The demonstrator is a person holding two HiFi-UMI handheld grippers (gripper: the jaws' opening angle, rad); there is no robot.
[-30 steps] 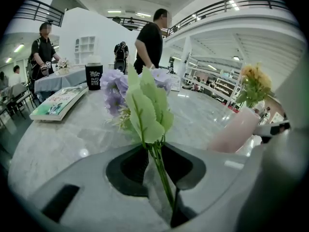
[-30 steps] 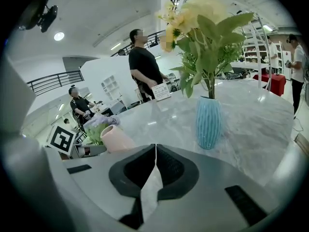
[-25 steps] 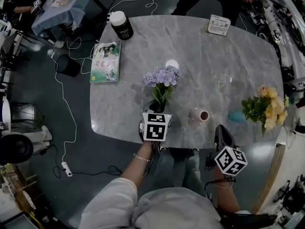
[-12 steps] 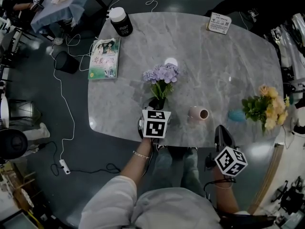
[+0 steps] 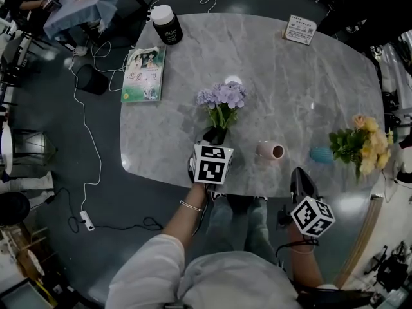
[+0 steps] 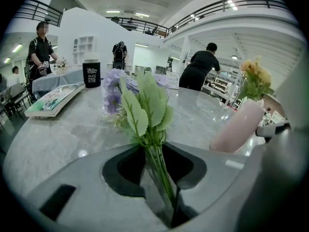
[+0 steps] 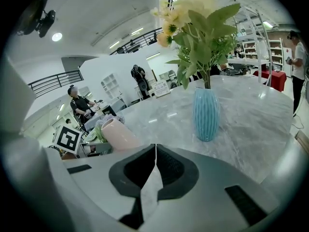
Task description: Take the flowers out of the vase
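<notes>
**Pinching purple flowers (image 5: 222,96) above their vase (image 5: 214,135)**

Marbled grey worktop (image 5: 290,95) carries the dark vase near its front edge, flowers standing in it. My left tongs (image 6: 155,151) pinch the green stems, jaws opening. My right tongs (image 7: 154,151) are pressed together, empty.

The head view is dim and cool-toned, darkening toward its corners, with straight edges bowed by a wide lens. The grey marble tabletop (image 5: 290,95) carries faint pale sheen. Both gripper views are brighter, lit from ceiling lights (image 7: 57,36) overhead, ringed by a black circular vignette and strongly curved. The flowers (image 6: 113,83) look fairly sharp; the nearest foreground is soft.
</notes>
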